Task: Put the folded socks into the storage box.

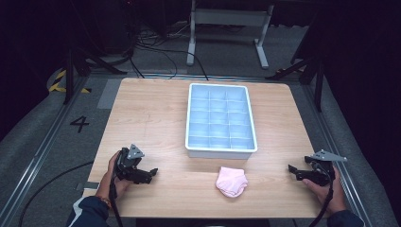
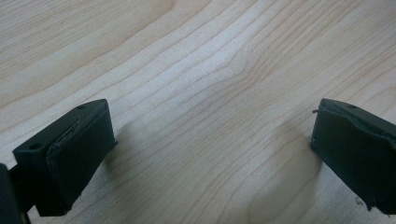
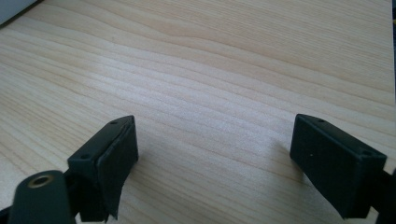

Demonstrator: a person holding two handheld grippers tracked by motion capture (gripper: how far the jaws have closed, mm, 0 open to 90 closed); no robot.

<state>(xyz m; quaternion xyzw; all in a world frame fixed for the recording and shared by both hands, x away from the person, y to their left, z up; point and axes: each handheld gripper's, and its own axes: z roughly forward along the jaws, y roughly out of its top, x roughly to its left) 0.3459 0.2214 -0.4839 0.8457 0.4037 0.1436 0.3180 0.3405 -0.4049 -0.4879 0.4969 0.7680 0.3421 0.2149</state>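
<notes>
A pink folded cloth item (image 1: pixel 231 181) lies on the wooden table (image 1: pixel 151 118) near its front edge, just in front of a white tray (image 1: pixel 190 124) divided into several compartments. My left gripper (image 1: pixel 150 173) rests at the front left of the table, open, jaws pointing right. In the left gripper view the left gripper (image 2: pixel 212 154) has bare wood between its jaws. My right gripper (image 1: pixel 293 171) sits at the front right, open, jaws pointing left toward the cloth. The right gripper view shows the right gripper (image 3: pixel 215 168) with nothing between its jaws.
The tray's compartments look empty. Beyond the table's far edge are a metal frame (image 1: pixel 227 19) and cables (image 1: pixel 156 49) on the floor. A rail runs along the left, with a "4" marking (image 1: pixel 79 124) on the floor. A cable (image 1: pixel 52 182) trails from the left gripper.
</notes>
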